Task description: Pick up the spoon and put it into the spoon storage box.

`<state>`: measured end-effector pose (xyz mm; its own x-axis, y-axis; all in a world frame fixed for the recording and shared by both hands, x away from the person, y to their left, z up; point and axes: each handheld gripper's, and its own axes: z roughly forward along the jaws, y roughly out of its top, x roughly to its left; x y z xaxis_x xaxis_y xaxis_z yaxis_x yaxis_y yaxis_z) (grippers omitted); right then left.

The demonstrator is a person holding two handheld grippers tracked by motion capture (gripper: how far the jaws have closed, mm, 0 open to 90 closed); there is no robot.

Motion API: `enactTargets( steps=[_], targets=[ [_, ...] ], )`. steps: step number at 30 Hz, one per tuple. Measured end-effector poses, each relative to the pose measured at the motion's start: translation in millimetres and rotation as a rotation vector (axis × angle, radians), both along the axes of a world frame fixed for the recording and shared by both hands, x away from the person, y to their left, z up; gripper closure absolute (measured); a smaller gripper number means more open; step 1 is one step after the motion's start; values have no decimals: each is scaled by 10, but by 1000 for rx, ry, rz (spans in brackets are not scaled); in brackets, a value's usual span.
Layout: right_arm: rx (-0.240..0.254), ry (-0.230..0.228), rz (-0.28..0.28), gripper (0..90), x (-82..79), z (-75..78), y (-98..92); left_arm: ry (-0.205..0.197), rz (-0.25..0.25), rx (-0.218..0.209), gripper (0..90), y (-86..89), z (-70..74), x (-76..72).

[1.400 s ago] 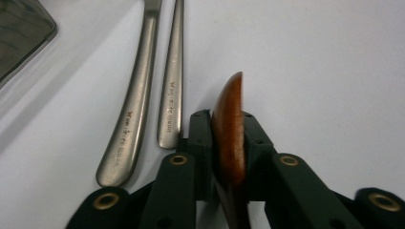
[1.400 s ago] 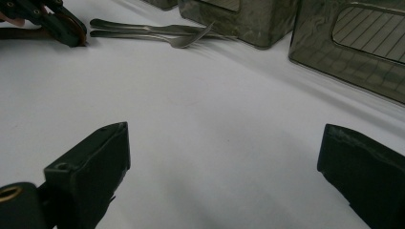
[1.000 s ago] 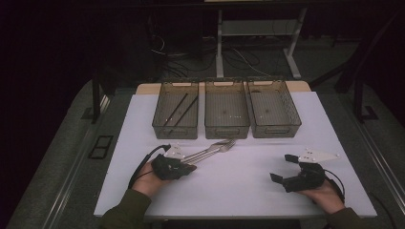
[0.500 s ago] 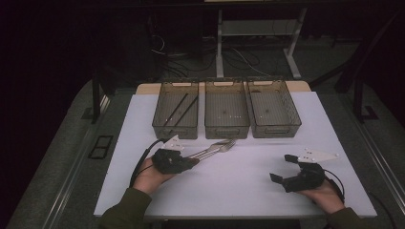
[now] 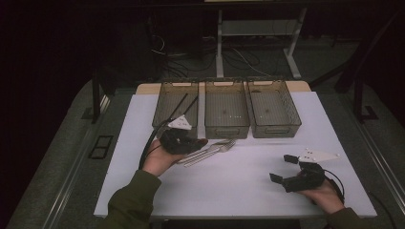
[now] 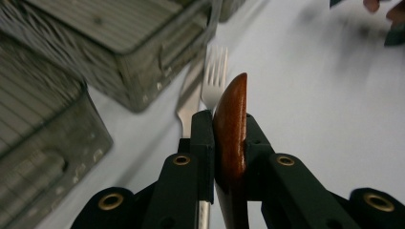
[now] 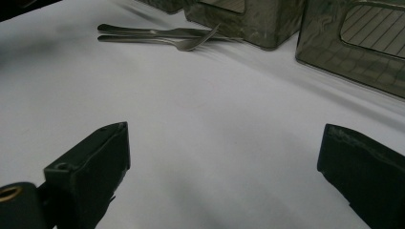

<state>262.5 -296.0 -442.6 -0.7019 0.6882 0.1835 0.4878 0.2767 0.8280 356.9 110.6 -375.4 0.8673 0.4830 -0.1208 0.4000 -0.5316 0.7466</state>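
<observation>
My left gripper (image 6: 229, 125) is shut on a brown wooden utensil (image 6: 231, 119), seen edge-on with its rounded tip poking past the jaws. In the high view that gripper (image 5: 197, 142) hangs above the white table just in front of the left bin (image 5: 162, 119). Below it lie metal forks (image 5: 212, 149), side by side; one fork's tines (image 6: 214, 85) show beyond the wood. My right gripper (image 5: 282, 168) rests low at the table's front right, open, with bare table between its jaws (image 7: 224, 143). The forks (image 7: 162, 36) lie far off in its view.
Three clear mesh bins stand in a row at the back: the left one holds dark thin sticks (image 5: 184, 102), the middle (image 5: 226, 128) and right (image 5: 274, 129) look bare. The white table top (image 5: 239, 186) spreads between the two hands.
My left gripper has lifted off the table and moved back toward the left bin, carrying the wooden utensil. The forks stayed down. The right gripper has not moved.
</observation>
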Motion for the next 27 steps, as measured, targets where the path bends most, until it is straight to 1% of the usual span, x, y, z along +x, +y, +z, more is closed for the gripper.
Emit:
enactTargets(
  steps=[2, 3, 4, 6, 7, 11, 12, 14, 16, 18, 19, 20, 27],
  targets=[
    [0, 2, 3, 33, -2, 1, 5, -1, 3, -14, 788, -27, 45, 47],
    [-1, 6, 7, 33, -3, 0, 9, -2, 1, -14, 788, -42, 69, 71],
    [-8, -6, 10, 33, 7, -4, 7, -5, 1, -16, 788, -56, 91, 95],
    [-2, 9, 6, 33, 2, 2, 4, -9, 1, -22, 788, -93, 127, 143],
    [-3, -4, 6, 33, 12, 2, -4, -13, 3, -22, 788, -112, 146, 168],
    [0, -4, 4, 33, 10, 3, -5, -24, 6, -34, 788, -194, 214, 268],
    [-2, -4, 5, 33, 9, 3, -4, -30, -1, -34, 788, -210, 232, 300],
    [-3, -3, 6, 33, 7, 3, -2, -32, 8, -51, 788, -260, 257, 340],
    [-1, -5, 4, 33, 3, 5, -2, -38, 6, -51, 788, -301, 282, 378],
    [0, -6, 4, 33, 3, 6, -4, -44, 12, -62, 788, -347, 300, 415],
    [0, -4, 3, 33, 5, 5, -5, -45, 12, -56, 788, -364, 316, 438],
    [1, -3, 2, 33, 5, 5, -5, -45, 15, -63, 788, -385, 325, 461],
    [14, 2, -4, 33, 2, 10, -13, -64, 28, -78, 787, -533, 406, 665]
  ],
)
